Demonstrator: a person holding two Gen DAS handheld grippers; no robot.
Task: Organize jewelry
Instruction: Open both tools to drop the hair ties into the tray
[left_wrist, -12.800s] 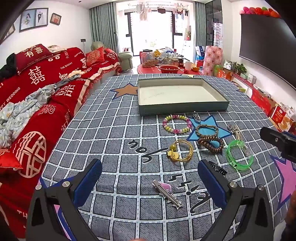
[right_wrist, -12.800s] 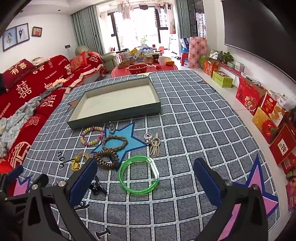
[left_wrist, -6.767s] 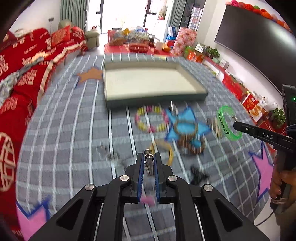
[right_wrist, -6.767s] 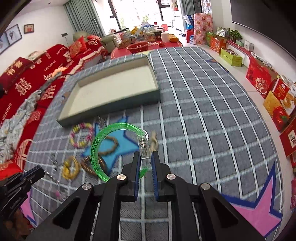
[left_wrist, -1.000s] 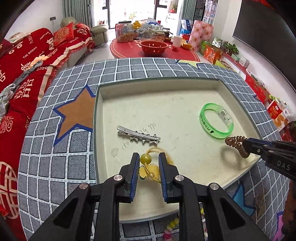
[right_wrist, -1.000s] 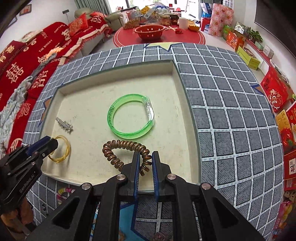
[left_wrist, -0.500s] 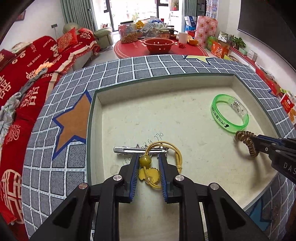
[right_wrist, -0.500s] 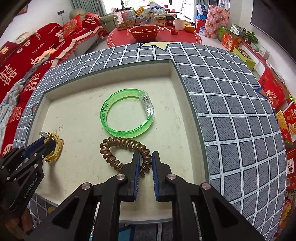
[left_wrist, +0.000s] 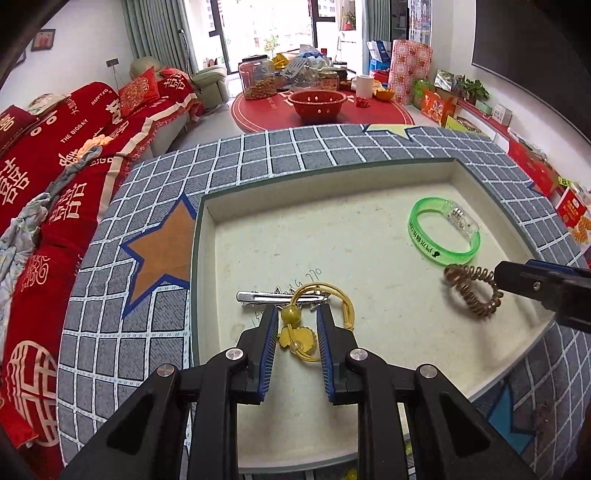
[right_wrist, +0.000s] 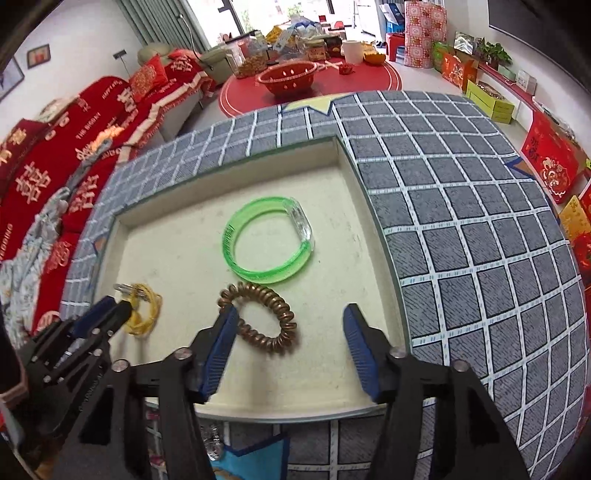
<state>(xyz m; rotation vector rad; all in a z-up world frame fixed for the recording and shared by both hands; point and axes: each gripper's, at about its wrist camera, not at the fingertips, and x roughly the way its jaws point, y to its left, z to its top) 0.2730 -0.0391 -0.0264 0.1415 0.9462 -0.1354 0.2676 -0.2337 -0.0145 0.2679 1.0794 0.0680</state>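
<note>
A shallow cream-lined tray (left_wrist: 332, 173) (right_wrist: 354, 173) sits on the grid-patterned table. In it lie a green bangle (left_wrist: 443, 230) (right_wrist: 269, 240), a silver hair clip (left_wrist: 258, 296) and a brown spiral hair tie (left_wrist: 472, 290) (right_wrist: 264, 319). My left gripper (left_wrist: 294, 315) stands slightly apart around the yellow bracelet (left_wrist: 299, 325) (right_wrist: 142, 308), which rests on the tray floor over the clip. My right gripper (right_wrist: 290, 319) is wide open, with the spiral tie lying free between its fingers, near the left one.
A red sofa (left_wrist: 55, 155) runs along the left. A round red table with a red bowl (left_wrist: 317, 103) stands beyond the far edge. Red boxes (right_wrist: 550, 162) line the floor at right. Other jewelry pieces (right_wrist: 212, 441) lie in front of the tray.
My right gripper has opened and let the spiral hair tie drop onto the tray floor. My left gripper's jaws have spread a little around the yellow bracelet, now resting on the clip.
</note>
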